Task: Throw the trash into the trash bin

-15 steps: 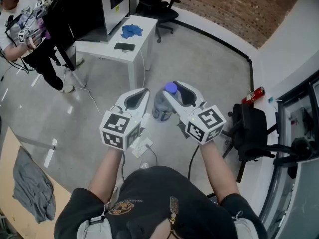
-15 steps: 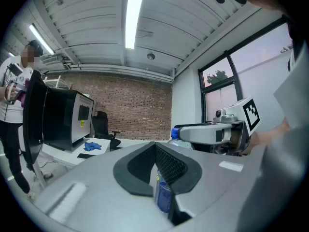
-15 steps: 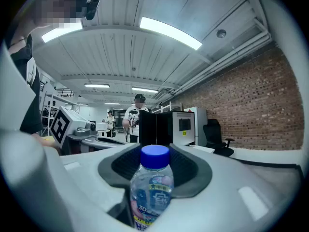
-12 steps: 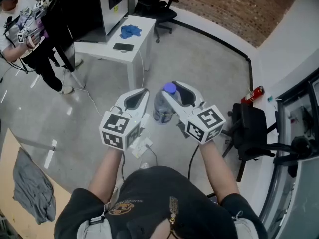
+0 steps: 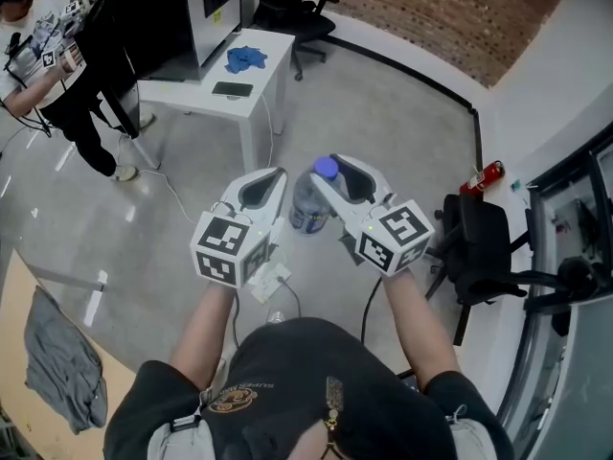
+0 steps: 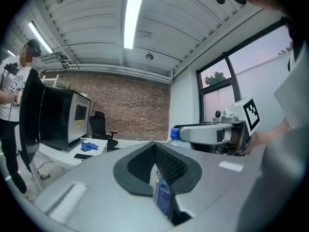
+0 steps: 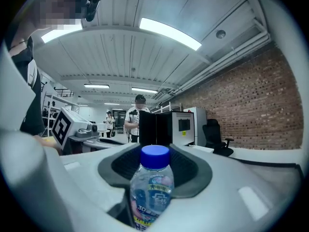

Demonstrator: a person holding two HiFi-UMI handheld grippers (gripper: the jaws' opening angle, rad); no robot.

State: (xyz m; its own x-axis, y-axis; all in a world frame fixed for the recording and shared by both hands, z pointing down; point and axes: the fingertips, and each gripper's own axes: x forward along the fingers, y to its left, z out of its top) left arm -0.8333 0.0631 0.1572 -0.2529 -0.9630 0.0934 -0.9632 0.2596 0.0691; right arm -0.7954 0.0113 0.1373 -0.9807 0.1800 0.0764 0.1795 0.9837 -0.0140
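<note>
A clear plastic bottle with a blue cap stands upright between the jaws of my right gripper, which is shut on its body. In the right gripper view the bottle fills the gap between the dark pads. My left gripper is level beside it, a little to the left, with its jaw tips together. In the left gripper view a small blue-labelled thing is wedged low between its pads; I cannot tell what it is. No trash bin shows in any view.
A white table with a blue cloth and a phone stands ahead on the left. A person stands at far left. A black chair and a fire extinguisher are on the right. A power strip lies on the floor below.
The head view has shifted slightly, so the table sits a little further up and left. Both grippers and the bottle keep the same pose.
</note>
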